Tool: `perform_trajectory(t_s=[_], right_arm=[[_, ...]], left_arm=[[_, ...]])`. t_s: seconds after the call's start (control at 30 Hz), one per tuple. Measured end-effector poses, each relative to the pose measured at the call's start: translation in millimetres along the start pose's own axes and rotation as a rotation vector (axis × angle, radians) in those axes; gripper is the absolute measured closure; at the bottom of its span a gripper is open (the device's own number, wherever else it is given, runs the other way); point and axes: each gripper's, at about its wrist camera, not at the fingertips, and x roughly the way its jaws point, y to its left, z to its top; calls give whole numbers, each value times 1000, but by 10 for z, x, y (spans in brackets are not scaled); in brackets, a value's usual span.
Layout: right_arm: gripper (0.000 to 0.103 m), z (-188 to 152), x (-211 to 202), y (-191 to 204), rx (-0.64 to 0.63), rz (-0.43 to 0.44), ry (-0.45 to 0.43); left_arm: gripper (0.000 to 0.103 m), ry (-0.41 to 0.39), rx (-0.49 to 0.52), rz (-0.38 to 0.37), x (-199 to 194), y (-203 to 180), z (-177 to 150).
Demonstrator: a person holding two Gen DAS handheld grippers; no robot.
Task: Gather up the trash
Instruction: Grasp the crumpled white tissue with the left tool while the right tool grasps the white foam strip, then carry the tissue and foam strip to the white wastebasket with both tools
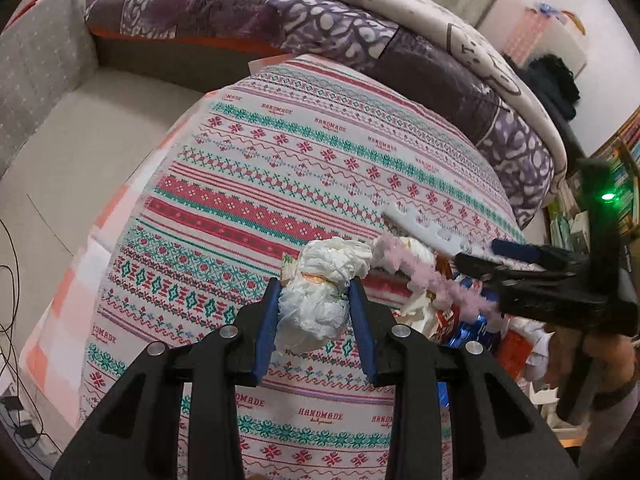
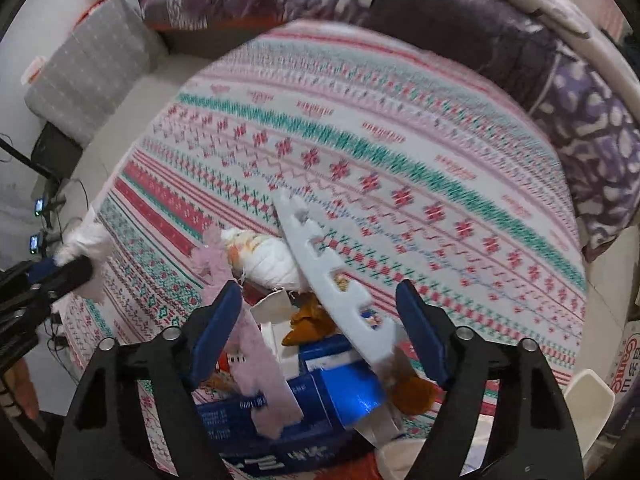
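My left gripper is shut on a crumpled white tissue wad and holds it just above the patterned tablecloth. In the right wrist view it shows at the far left with the wad. My right gripper is open over a trash pile: a white notched foam strip, a pink foam strip, a blue carton, a wrapped white wad and brown scraps. In the left wrist view the right gripper sits at the right by the white foam strip.
A purple patterned quilt lies folded behind the table. A grey cushion and a beige seat are at the left. Cables hang at the left edge. Shelves with a green light stand at the right.
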Motion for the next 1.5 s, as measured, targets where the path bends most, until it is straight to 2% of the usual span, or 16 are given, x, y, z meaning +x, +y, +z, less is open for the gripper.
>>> perform_trajectory(t_s=[0.07, 0.2, 0.27, 0.3, 0.33, 0.37, 0.4, 0.43, 0.47, 0.5, 0.6, 0.8, 1.1, 1.27, 1.5], right_arm=[[38, -3, 78, 23, -4, -5, 25], [72, -4, 200, -6, 26, 15, 73], [73, -18, 223, -50, 50, 31, 82], [70, -34, 237, -60, 51, 27, 86], [52, -41, 249, -72, 55, 15, 86], [44, -56, 252, -88, 67, -4, 76], [48, -67, 261, -96, 69, -5, 70], [69, -74, 272, -96, 66, 6, 73], [82, -85, 279, -89, 62, 16, 74], [87, -91, 259, -98, 59, 16, 66], [92, -88, 120, -86, 62, 7, 1], [93, -80, -364, -158, 131, 37, -161], [93, -361, -1161, -348, 199, -30, -421], [93, -648, -1390, -524, 257, -87, -502], [93, -1126, -1627, -728, 354, -180, -578]], left_arm=[[69, 4, -9, -12, 3, -8, 21], [69, 2, -8, -17, 8, -30, 48], [68, 4, -8, -25, 18, -37, 58], [68, 6, -7, -26, 24, -41, 59], [68, 7, -6, -24, 30, -44, 58], [68, 7, -5, -22, 34, -51, 54], [69, 7, -3, -21, 37, -58, 53], [68, 6, -1, -21, 36, -65, 47], [68, 5, 0, -20, 34, -73, 49], [68, 3, -1, -20, 30, -76, 51], [69, -8, -15, -19, 2, -68, 70], [69, -83, -48, -30, -190, -165, 137], [68, -254, -20, -32, -663, -573, 159], [68, -325, 25, -18, -803, -872, 75], [68, -346, 51, -21, -775, -1220, -55]])
